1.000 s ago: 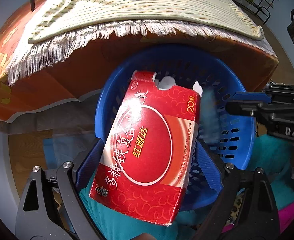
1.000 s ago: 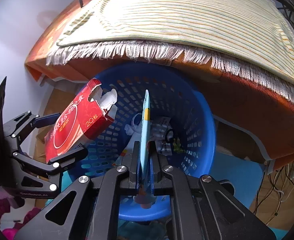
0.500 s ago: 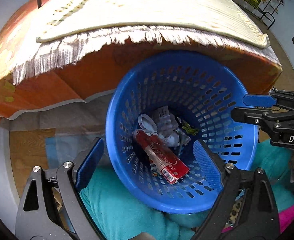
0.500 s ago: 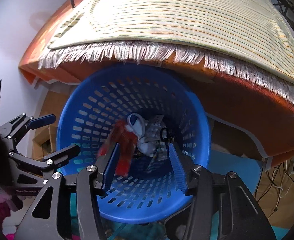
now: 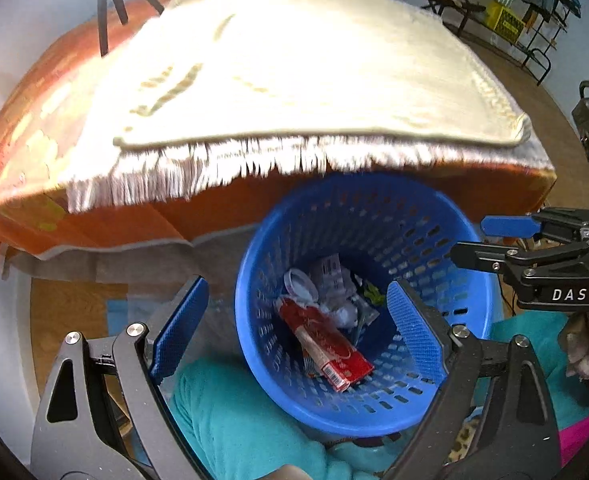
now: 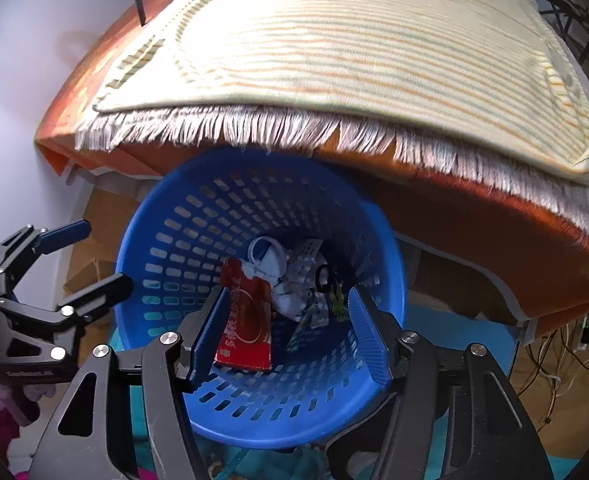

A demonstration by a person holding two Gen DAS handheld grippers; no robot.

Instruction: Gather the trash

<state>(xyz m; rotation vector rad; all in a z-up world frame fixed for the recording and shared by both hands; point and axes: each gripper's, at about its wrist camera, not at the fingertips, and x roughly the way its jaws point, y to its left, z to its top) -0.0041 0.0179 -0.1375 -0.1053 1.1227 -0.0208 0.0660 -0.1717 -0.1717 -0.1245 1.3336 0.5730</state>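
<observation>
A blue basket point(image 5: 470, 384) with slotted walls is standing on the floor beside a bed point(image 6: 474, 216) draped with a fringed striped blanket point(image 6: 334, 52). Lying at its bottom are a red box point(image 5: 326, 344), white crumpled paper point(image 6: 290, 296), a white ring point(image 5: 298, 282) and small wrappers point(image 6: 318, 314). The left gripper point(image 5: 294, 320) is hanging over the basket, jaws spread wide, gripping nothing. The right gripper point(image 6: 286, 332) is pointing down into the basket, its jaws opening, with nothing between the pads.
</observation>
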